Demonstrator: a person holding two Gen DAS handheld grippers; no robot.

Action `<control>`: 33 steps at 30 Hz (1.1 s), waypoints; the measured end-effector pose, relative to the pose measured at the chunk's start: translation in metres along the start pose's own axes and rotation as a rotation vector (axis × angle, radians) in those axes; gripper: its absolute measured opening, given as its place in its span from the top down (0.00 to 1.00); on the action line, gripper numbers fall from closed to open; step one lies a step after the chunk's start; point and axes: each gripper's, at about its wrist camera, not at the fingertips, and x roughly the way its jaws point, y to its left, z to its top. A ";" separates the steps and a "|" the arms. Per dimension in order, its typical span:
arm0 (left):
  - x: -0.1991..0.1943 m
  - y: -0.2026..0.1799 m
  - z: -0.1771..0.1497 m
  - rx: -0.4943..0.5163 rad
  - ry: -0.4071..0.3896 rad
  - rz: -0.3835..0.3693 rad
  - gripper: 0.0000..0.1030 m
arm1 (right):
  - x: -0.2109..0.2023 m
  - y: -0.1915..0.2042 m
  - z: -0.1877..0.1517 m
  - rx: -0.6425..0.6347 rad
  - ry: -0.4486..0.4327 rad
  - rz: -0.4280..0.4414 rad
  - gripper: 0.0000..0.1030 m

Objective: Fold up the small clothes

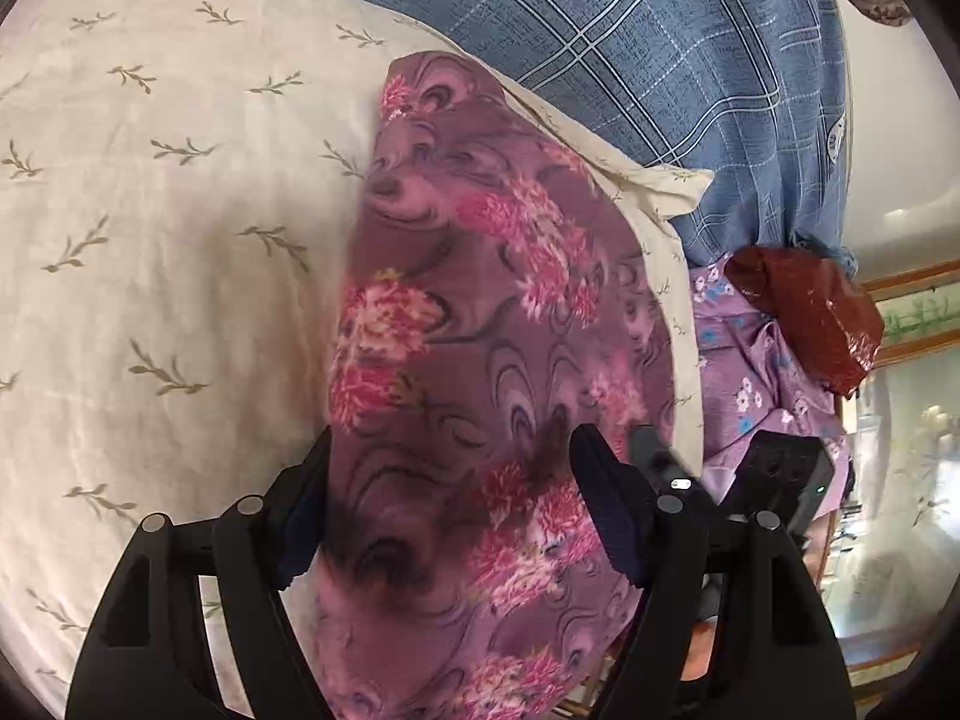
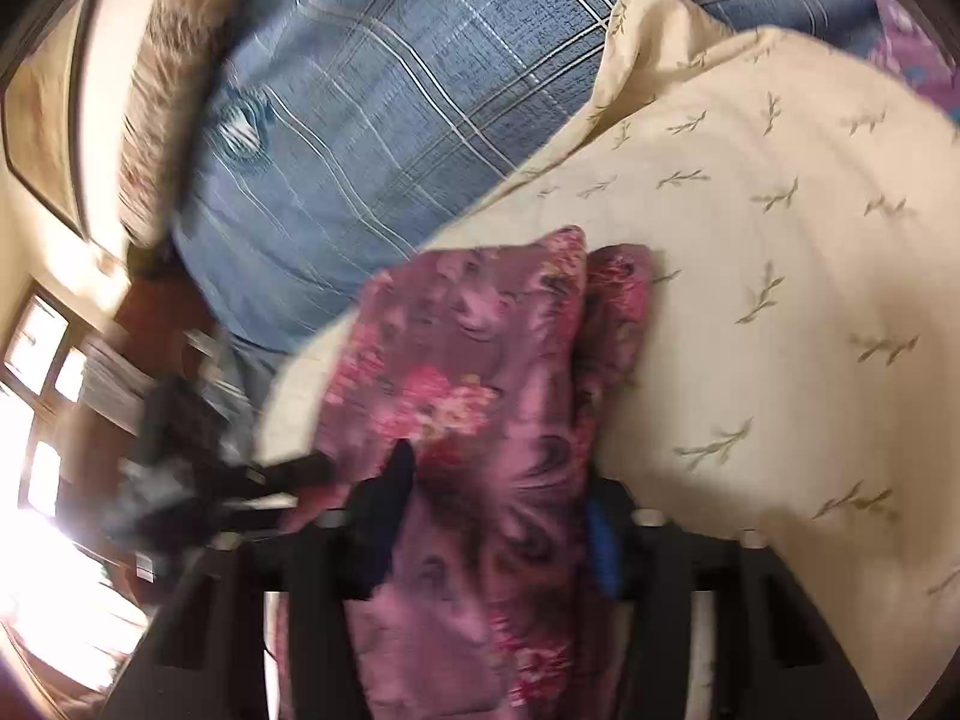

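Observation:
A purple cloth with pink flowers (image 1: 480, 312) hangs over the cream leaf-print sheet (image 1: 156, 228). My left gripper (image 1: 450, 480) has the cloth between its fingers, which stand wide apart; the cloth fills the gap. The same cloth (image 2: 480, 372) shows in the right wrist view, blurred, folded into a long strip. My right gripper (image 2: 498, 510) has the cloth between its fingers, which press its sides. The right gripper's body (image 1: 780, 480) shows at the right of the left view.
A blue plaid bedcover (image 1: 660, 48) lies behind the cream sheet. A lilac flowered garment (image 1: 756, 372) and a dark red shiny bag (image 1: 816, 312) lie at the right. A bright window (image 2: 42, 408) is at the left of the right wrist view.

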 end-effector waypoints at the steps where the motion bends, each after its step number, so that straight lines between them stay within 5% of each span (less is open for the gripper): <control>1: 0.001 0.000 0.000 -0.007 -0.003 -0.014 0.30 | 0.004 -0.002 0.000 -0.009 0.015 -0.024 0.64; 5: -0.004 -0.004 -0.006 0.009 -0.026 0.017 0.59 | 0.005 0.000 0.001 0.007 0.003 -0.034 0.79; 7: -0.014 0.003 -0.007 -0.007 -0.034 -0.031 0.73 | -0.003 0.016 -0.002 -0.034 -0.021 -0.024 0.82; 9: -0.025 0.009 -0.010 -0.037 -0.040 -0.086 0.76 | -0.012 0.029 -0.003 -0.057 -0.039 -0.005 0.83; 16: -0.079 0.026 -0.031 -0.062 -0.084 -0.152 0.76 | -0.030 0.084 -0.011 -0.082 -0.052 0.095 0.83; 25: -0.182 0.048 -0.039 -0.023 -0.280 -0.086 0.76 | -0.010 0.167 -0.029 -0.127 -0.009 0.219 0.83; 33: -0.185 0.093 -0.030 -0.090 -0.295 -0.024 0.74 | 0.033 0.195 -0.031 -0.177 0.031 0.152 0.83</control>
